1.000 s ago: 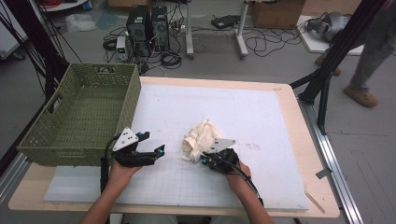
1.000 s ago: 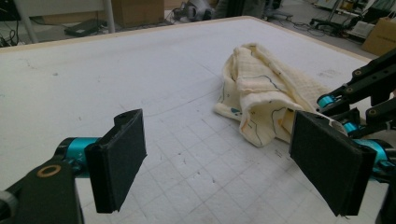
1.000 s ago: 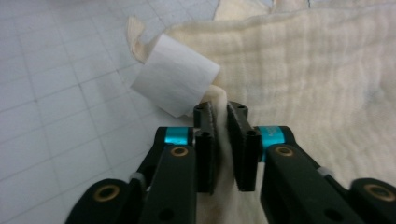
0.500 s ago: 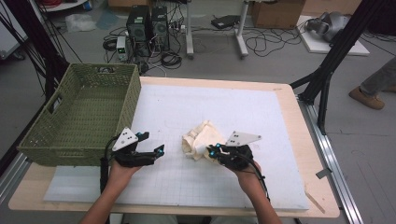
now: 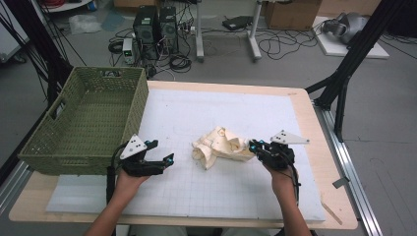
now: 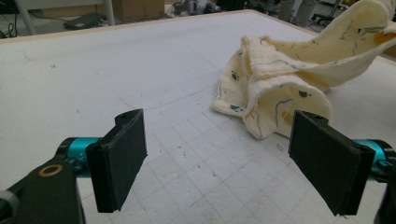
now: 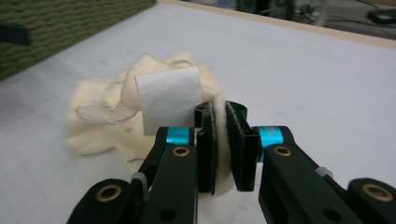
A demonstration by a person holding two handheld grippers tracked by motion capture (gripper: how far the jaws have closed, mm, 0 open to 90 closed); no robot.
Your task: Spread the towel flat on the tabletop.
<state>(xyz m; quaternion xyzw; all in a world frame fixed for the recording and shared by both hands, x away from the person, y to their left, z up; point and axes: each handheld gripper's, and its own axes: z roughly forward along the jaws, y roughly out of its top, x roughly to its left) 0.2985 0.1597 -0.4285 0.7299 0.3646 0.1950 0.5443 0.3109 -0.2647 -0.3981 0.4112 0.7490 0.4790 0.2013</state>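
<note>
Cloth [image 7: 116, 116] edge pinched between right gripper [image 7: 219, 140] pads: the clamped part is hidden. Cloth's far side soft, out of focus behind its white tag [image 7: 169, 97]. Cloth's upper corner cut off by the left gripper view's top-right edge.

Cream cloth [image 5: 221, 146] with blue-and-orange print; olive-green basket [image 5: 83, 123]; white mat [image 5: 206, 187].

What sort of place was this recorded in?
Most likely a lab or workshop set up for recording, not a home: desktop computer towers and loose cables sit on the bare floor, black rig struts flank the table, and a gridded white mat covers it.
</note>
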